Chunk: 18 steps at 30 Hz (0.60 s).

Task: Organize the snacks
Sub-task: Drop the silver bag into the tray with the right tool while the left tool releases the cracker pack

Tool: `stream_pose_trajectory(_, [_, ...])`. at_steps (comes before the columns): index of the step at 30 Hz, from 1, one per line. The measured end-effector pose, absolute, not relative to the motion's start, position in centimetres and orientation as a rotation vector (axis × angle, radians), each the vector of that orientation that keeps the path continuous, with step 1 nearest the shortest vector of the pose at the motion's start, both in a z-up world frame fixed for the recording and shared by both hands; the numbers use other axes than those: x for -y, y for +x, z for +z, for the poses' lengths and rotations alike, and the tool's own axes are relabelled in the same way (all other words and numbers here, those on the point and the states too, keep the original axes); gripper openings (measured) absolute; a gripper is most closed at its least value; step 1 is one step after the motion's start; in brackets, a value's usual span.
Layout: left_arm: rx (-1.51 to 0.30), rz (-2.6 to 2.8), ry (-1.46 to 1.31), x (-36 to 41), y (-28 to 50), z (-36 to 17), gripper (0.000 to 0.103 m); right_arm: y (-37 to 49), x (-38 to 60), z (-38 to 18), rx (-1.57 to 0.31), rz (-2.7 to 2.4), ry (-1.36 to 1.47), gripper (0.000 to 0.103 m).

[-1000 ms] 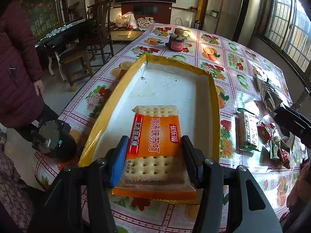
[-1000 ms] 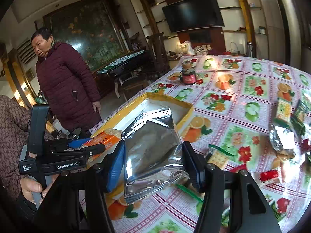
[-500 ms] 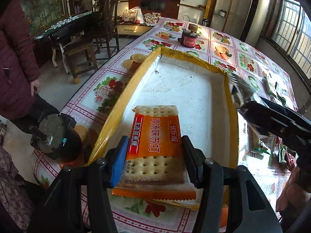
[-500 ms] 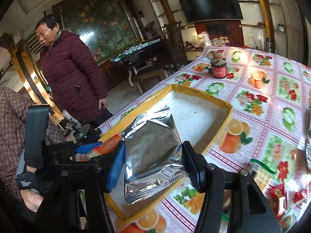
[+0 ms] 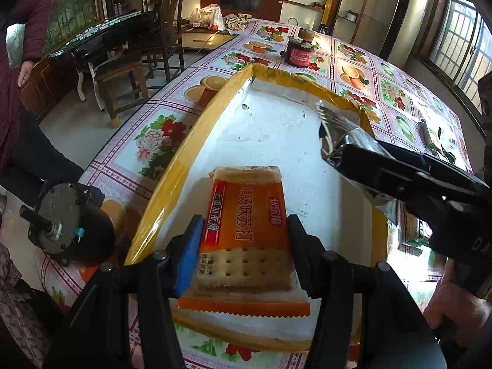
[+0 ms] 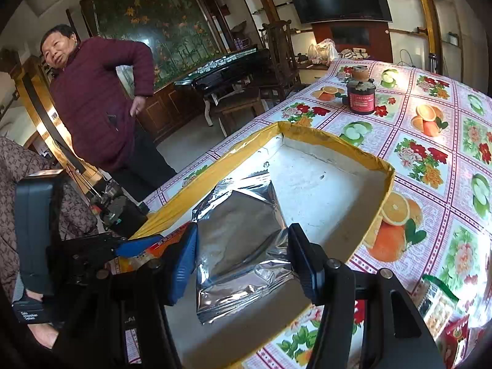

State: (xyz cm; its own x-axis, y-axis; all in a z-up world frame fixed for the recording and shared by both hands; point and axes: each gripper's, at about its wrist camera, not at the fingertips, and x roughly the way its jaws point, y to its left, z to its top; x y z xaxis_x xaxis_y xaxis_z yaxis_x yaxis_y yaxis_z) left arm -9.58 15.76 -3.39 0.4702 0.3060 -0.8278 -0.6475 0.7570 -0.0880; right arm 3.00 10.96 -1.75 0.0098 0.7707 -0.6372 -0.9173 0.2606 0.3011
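Note:
My left gripper [image 5: 244, 243] is shut on an orange cracker packet [image 5: 246, 215], held over the near end of a white foam tray with a yellow taped rim [image 5: 184, 150]. My right gripper [image 6: 243, 255] is shut on a silver foil snack bag [image 6: 240, 240], which hangs over the same tray [image 6: 381, 190]. In the left wrist view the right gripper with its silver bag [image 5: 341, 141] reaches in from the right above the tray. In the right wrist view the left gripper [image 6: 144, 243] and a strip of the orange packet [image 6: 153, 252] sit at the lower left.
A dark red jar [image 6: 361, 98] stands on the flowered tablecloth beyond the tray. More snack packets [image 6: 442, 304] lie at the table's right. A black motor-like object [image 5: 67, 224] sits at the table's left edge. A person in a maroon jacket [image 6: 92, 98] stands left, near chairs.
My right gripper carried the silver bag leftward from beside the tray to above its inside. The left gripper with the orange packet sank slightly over the tray's near end.

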Motion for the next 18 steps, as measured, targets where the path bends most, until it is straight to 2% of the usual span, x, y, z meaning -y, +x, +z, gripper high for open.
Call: stream_pose_trajectory(18, [-0.917,0.621,-0.432,-16.4,-9.2,-4.3,0.056,3.5,-12.3,-3.5,-0.859,1.292,-0.26,0.058])
